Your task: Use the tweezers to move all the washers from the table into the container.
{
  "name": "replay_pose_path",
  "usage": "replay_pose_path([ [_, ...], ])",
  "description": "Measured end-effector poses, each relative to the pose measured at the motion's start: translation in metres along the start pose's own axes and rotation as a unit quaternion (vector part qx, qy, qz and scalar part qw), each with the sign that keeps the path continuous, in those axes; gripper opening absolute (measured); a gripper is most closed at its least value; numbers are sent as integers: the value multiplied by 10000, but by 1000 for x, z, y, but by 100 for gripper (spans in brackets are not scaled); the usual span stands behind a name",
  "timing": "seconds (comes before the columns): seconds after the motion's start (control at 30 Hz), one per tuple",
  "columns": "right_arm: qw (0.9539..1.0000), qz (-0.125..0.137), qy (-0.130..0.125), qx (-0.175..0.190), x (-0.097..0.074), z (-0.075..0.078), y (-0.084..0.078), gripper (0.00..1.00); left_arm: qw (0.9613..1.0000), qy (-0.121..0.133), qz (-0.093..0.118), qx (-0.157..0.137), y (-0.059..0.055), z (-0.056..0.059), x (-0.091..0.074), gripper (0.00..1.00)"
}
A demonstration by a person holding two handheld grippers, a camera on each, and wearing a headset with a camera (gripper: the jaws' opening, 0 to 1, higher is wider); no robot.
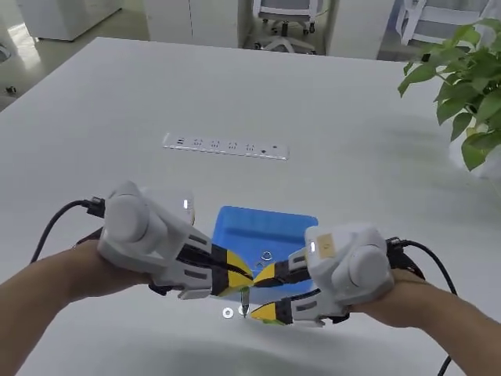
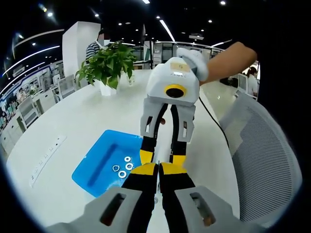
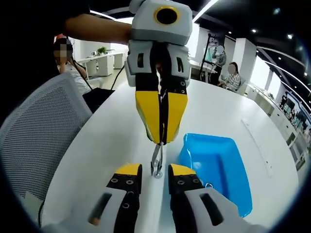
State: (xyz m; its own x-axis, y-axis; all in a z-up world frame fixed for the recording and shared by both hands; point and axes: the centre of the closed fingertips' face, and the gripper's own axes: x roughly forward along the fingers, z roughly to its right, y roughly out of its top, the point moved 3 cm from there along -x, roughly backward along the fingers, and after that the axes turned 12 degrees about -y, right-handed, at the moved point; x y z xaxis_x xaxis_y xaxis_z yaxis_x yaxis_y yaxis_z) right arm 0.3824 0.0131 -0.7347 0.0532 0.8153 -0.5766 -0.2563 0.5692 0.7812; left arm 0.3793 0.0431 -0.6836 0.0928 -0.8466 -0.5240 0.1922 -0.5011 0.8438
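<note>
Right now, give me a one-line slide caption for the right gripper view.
Left claw holds tweezers, tips at a washer on the table, beside the blue container.

Tabletop (image 1: 337,133) open to left, right and far side. Power strip (image 1: 225,146) lies well beyond the blue container (image 1: 258,227); plant (image 1: 466,86) overhangs far-right edge.

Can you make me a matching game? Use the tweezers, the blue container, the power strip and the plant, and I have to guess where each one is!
Things
1. tweezers
2. container
3. power strip
4. plant

Places
A. far off on the right side
B. pinched in the left tool, tip at a washer on the table
C. lying flat, beyond the container
D. blue, with washers inside

Pairs: 1-B, 2-D, 3-C, 4-A
</note>
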Motion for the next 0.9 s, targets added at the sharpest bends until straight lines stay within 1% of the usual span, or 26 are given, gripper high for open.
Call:
replay_pose_path([
  [0.17,9999,-53,76,-69,6,0,0,18,10000,-8,-10,-4,0,0,-1,5],
  [0.3,9995,-148,167,-203,11,-1,-2,14,10000,-7,-17,-19,-2,-2,-2,5],
  [0.37,9995,-154,163,-217,12,0,-1,12,10000,-9,-26,-24,-3,-2,-3,5],
  [0.47,9994,-172,197,-247,13,-1,-1,11,10000,-11,-27,-31,-2,-2,-2,5],
  [0.9,9996,-264,132,18,14,-1,-2,9,10000,36,-16,-70,2,0,-1,6],
])
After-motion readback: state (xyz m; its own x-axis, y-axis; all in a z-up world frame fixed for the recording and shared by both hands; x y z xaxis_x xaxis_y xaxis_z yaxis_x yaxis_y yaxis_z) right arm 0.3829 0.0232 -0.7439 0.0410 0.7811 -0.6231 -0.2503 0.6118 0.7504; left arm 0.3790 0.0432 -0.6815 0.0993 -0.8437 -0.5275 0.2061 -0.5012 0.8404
